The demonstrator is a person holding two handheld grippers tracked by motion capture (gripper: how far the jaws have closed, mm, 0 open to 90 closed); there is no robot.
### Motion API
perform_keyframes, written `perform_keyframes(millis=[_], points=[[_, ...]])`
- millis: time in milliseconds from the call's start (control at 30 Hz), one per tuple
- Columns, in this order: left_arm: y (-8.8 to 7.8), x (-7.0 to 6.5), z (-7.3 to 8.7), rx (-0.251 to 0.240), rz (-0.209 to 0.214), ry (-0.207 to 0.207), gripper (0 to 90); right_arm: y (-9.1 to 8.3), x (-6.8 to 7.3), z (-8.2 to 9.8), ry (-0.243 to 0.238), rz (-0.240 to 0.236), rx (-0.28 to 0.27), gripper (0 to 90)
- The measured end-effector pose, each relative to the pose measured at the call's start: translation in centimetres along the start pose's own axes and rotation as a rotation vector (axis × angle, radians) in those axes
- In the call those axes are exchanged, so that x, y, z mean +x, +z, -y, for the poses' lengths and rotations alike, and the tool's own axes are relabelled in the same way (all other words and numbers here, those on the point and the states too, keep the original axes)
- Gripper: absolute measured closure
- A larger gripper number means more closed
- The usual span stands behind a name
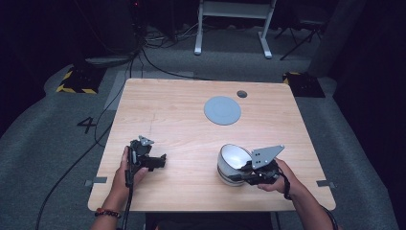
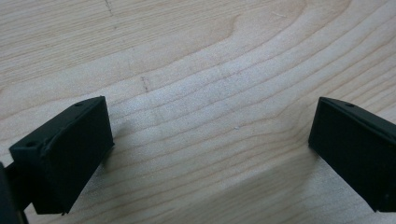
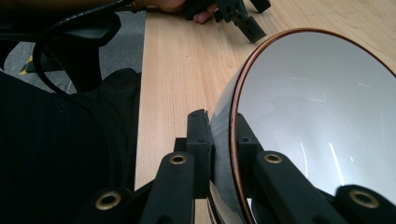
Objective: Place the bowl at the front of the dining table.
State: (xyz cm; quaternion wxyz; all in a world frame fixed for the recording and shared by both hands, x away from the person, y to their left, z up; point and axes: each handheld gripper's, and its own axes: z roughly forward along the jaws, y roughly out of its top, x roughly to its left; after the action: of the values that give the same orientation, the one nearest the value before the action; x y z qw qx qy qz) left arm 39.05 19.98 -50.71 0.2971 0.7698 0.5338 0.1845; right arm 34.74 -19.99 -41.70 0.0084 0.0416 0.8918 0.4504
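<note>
here the wooden table (image 1: 191, 115) takes up the middle of the high view, standing on grey carpet with cables trailing past its far left corner. on its far half lies a flat grey disc (image 1: 222, 110), and just beyond that, near the far edge, a small dark round spot (image 1: 242, 94).

nearer the person, on the right side of the table, is a bowl (image 1: 233, 163) with a pale grey inside and a thin copper-coloured rim. it is tipped so that its opening faces up and toward the left, well apart from the disc. the right gripper (image 1: 250, 173) comes at it from the right, and in the right gripper view its two black jaws are clamped on the bowl's wall (image 3: 299, 116), one pad outside and one inside, right at the rim (image 3: 224, 154).

the left gripper (image 1: 160, 162) rests low over the near left part of the table, held in the person's left hand (image 1: 128, 172). in the left gripper view its jaws stand wide apart, with bare wood grain between them (image 2: 210, 130) and nothing held.
</note>
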Motion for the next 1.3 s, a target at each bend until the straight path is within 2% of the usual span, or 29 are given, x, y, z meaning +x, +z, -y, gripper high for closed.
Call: perform_keyframes(millis=[100,600,867,1133,1300], points=[[0.0,0.0,0.0,0.000,0.000,0.000,0.0,-0.1,0.1,-0.1,-0.004,0.010,0.006,82.5],[0.0,0.0,0.0,0.000,0.000,0.000,0.0,-0.9,0.2,-0.3,0.010,0.025,-0.038,82.7],[0.0,0.0,0.0,0.000,0.000,0.000,0.0,-1.3,0.3,-0.4,0.001,0.038,-0.046,82.7],[0.0,0.0,0.0,0.001,-0.002,0.000,0.0,-1.6,0.5,-0.5,-0.002,0.064,-0.043,82.7],[0.0,0.0,0.0,0.000,0.000,0.000,0.0,-2.1,0.4,-0.5,0.001,0.073,-0.062,82.7]])
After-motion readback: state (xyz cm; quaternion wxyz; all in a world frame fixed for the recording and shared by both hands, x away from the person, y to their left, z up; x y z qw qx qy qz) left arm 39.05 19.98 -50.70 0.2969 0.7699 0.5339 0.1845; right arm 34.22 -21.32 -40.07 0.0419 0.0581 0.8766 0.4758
